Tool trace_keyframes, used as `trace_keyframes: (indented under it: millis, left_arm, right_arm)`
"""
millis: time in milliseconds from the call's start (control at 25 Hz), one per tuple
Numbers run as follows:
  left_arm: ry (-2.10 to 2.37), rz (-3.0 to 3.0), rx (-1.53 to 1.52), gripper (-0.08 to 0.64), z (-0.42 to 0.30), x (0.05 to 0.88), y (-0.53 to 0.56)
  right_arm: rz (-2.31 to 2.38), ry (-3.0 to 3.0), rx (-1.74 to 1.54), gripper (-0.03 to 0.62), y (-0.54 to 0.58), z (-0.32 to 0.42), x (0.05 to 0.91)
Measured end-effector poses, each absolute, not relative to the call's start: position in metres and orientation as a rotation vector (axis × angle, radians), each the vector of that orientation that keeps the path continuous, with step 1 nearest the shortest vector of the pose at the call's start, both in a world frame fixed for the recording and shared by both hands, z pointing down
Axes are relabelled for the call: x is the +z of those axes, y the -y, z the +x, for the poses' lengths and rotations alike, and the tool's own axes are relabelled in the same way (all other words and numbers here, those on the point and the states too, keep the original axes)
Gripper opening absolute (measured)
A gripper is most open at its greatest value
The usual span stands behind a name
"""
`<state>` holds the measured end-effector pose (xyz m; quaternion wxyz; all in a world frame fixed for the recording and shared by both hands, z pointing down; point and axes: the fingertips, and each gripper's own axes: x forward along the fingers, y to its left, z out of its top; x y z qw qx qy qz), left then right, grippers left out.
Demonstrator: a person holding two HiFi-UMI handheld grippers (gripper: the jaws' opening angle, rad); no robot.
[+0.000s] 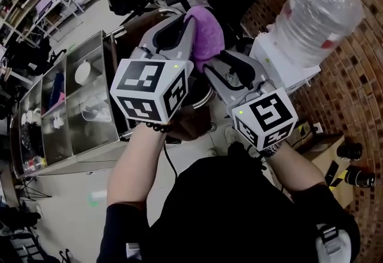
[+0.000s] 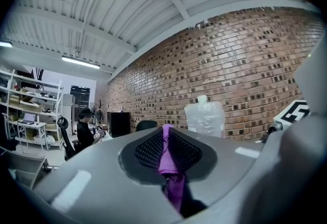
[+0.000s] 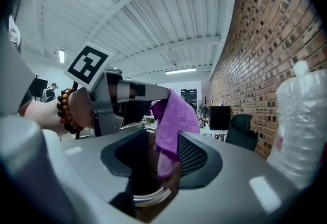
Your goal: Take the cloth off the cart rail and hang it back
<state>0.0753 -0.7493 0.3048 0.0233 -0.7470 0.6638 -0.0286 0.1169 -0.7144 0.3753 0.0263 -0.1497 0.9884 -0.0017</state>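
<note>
Left gripper view is showing the left gripper [image 2: 166, 139] pinching a fold of the crumpled purple fabric cloth [image 2: 168, 164] tight between its dark mesh pads. The right gripper [image 3: 162, 154] is waiting with its jaws parted (the cloth's hanging corner is dangling between them, brushing one pad). Both are hovering raised beside the shiny steel cart [image 1: 90, 76], the cloth hanging in the air.
</note>
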Motion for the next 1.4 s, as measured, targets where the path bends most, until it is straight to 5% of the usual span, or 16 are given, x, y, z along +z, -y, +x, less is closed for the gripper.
trace_keyframes:
  millis: [1400]
  left_arm:
    - [-2.438, -2.085, -0.066, 0.032, 0.002, 0.302, 0.925]
  right_arm:
    - [-0.122, -3.009, -0.136, 0.199, 0.902, 0.075, 0.344]
